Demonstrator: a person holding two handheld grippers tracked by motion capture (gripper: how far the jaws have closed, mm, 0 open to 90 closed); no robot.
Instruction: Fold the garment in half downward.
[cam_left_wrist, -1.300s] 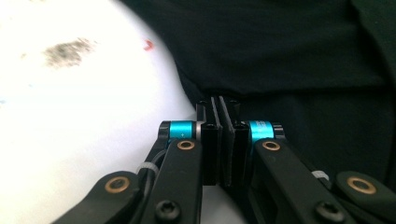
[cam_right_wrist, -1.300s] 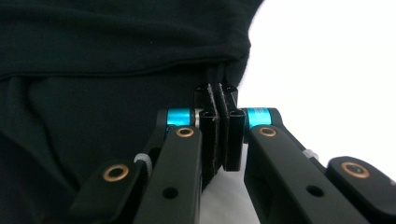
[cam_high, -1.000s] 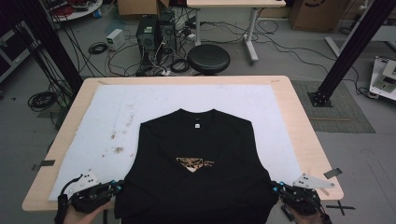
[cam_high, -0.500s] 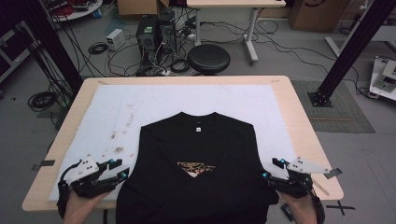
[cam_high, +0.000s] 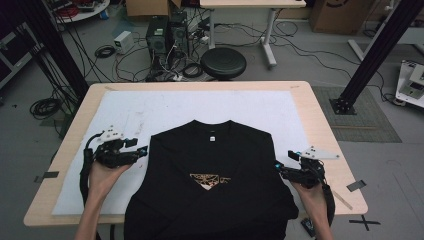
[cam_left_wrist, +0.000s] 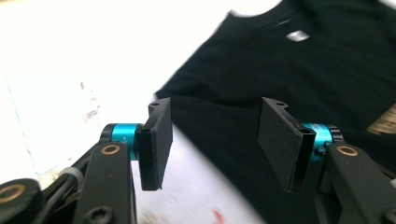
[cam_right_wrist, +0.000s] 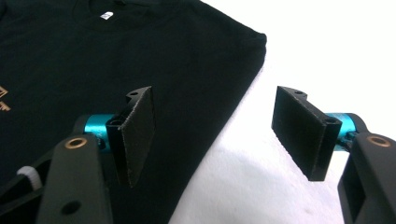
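Both my grippers have slid up from the shirt's (cam_high: 212, 180) hem to its sides, left gripper (cam_high: 141, 150) and right gripper (cam_high: 277, 166) just opening, empty; it's spread flat on the worktop (cam_high: 320, 115), folding still ahead.

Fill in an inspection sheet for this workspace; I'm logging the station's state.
Surface: wooden table under a stained white mat.
Job's things: black T-shirt with gold chest print lies flat, hem over the near edge.
Clutter: nothing seen.
Grippers: left gripper and right gripper have just been opening, nothing between the jaws, beside the shirt's sides.
Cables: tangled on the floor.
Surroundings: black round stool, computer cases.
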